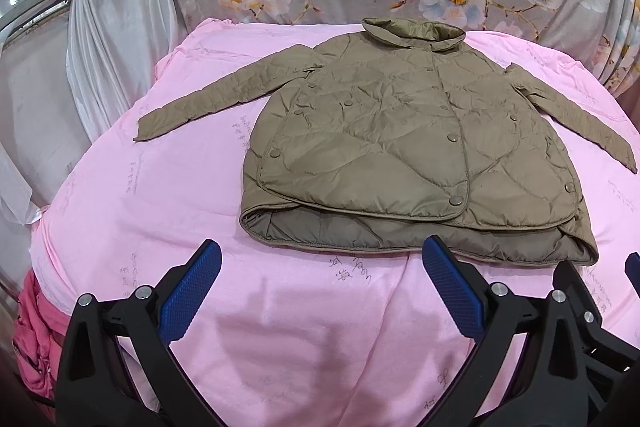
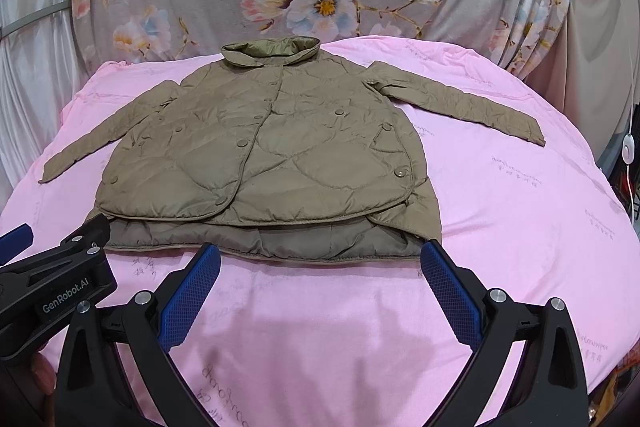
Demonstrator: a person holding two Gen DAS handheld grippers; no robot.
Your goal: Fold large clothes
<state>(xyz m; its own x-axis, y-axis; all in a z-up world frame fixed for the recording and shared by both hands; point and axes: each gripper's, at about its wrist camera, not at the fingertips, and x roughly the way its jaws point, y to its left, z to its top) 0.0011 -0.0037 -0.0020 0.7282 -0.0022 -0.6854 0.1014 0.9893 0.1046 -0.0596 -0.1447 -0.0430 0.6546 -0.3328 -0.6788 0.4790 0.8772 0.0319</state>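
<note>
The olive quilted jacket (image 1: pixel 404 131) lies flat and buttoned on the pink sheet (image 1: pixel 132 211), collar at the far end, both sleeves spread out to the sides. Nothing is folded yet, I'd say. Left gripper (image 1: pixel 320 283) and right gripper (image 2: pixel 320 287) both hover wide open just short of the hem, holding nothing. For a tidy first fold I'd pinch each sleeve (image 2: pixel 460 103) near the cuff, lay it across the chest, and keep the puffy quilting from sliding.
</note>
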